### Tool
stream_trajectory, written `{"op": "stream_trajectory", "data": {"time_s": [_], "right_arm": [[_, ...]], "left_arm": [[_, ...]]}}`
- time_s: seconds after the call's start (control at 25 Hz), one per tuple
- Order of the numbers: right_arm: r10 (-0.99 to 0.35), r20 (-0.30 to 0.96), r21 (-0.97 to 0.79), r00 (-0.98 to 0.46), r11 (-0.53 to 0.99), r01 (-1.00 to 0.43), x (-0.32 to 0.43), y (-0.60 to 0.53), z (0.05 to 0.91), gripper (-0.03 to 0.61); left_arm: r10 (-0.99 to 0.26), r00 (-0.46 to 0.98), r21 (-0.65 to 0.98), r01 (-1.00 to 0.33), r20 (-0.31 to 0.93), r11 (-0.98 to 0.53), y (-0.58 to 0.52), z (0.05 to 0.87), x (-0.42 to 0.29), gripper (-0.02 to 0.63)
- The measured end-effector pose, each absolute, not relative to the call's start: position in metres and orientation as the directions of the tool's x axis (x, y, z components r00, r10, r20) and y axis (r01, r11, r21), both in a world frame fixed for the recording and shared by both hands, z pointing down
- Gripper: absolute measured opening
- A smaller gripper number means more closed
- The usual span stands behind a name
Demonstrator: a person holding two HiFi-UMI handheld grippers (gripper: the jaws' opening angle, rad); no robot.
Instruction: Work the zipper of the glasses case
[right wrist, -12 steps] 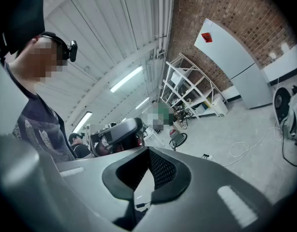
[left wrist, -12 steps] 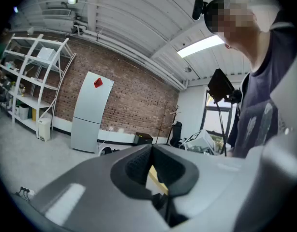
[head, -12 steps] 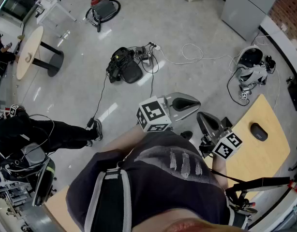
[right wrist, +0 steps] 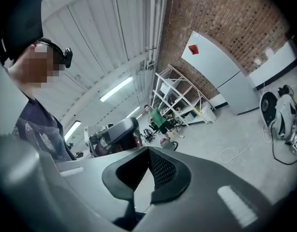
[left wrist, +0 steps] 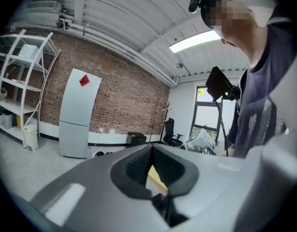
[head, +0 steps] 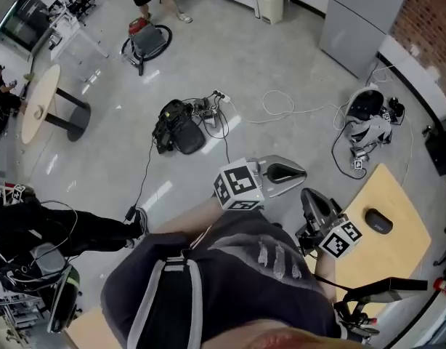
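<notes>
The glasses case (head: 378,221) is a small dark oval lying on the light wooden table (head: 397,257) at the right of the head view. Both grippers are held up in front of the person's chest, well away from the case. My left gripper (head: 301,171) points right over the floor, jaws together with nothing between them. My right gripper (head: 308,194) points up and away, just left of the table's edge, also shut and empty. In the left gripper view the left gripper (left wrist: 151,152) faces a brick wall. In the right gripper view the right gripper (right wrist: 148,153) faces the ceiling and shelves. The case shows in neither gripper view.
On the floor lie a black bag with cables (head: 176,128), a white cable loop (head: 281,107) and a white device (head: 367,118). A grey cabinet (head: 357,13) stands at the back, a round table (head: 40,93) at the left. A black stand (head: 386,288) crosses the table's near edge.
The head view has shifted a little, so floor and table sit slightly lower and to the left. Both grippers stay shut and raised at the chest, barely moved.
</notes>
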State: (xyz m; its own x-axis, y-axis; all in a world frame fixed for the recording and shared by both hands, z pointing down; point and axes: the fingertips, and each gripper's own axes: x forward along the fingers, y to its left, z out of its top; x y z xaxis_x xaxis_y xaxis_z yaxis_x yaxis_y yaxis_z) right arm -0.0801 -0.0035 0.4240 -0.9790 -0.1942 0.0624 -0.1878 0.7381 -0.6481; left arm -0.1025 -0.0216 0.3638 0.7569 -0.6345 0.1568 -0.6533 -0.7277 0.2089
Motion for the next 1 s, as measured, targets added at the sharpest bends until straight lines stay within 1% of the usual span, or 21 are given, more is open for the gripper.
{"op": "stream_trajectory", "data": {"time_s": [0.28,0.44,0.52,0.68,0.8,1.0], "right_arm": [[-0.255,0.110,-0.599,-0.961,0.754,-0.269,-0.129,-0.036,0.421,0.000],[-0.290,0.154,-0.558,-0.945,0.763,-0.325,-0.168,-0.054,0.427,0.000],[-0.309,0.186,-0.529,-0.933,0.768,-0.360,-0.180,-0.056,0.426,0.000],[-0.339,0.241,-0.459,-0.910,0.786,-0.414,-0.196,-0.086,0.415,0.000],[-0.412,0.255,-0.445,-0.875,0.753,-0.484,-0.181,-0.110,0.411,0.000],[-0.546,0.271,-0.429,-0.793,0.669,-0.607,-0.116,-0.119,0.423,0.000]], "left_arm": [[-0.593,0.803,0.222,-0.591,0.065,-0.776,-0.057,0.361,-0.151,0.000],[-0.542,0.839,0.264,-0.534,0.050,-0.803,-0.079,0.372,-0.185,0.000],[-0.508,0.860,0.285,-0.499,0.046,-0.819,-0.085,0.372,-0.197,0.000],[-0.484,0.875,0.304,-0.468,0.027,-0.829,-0.120,0.364,-0.220,0.000],[-0.414,0.910,0.323,-0.398,0.020,-0.859,-0.144,0.366,-0.203,0.000],[-0.259,0.966,0.321,-0.254,0.028,-0.912,-0.156,0.382,-0.128,0.000]]}}
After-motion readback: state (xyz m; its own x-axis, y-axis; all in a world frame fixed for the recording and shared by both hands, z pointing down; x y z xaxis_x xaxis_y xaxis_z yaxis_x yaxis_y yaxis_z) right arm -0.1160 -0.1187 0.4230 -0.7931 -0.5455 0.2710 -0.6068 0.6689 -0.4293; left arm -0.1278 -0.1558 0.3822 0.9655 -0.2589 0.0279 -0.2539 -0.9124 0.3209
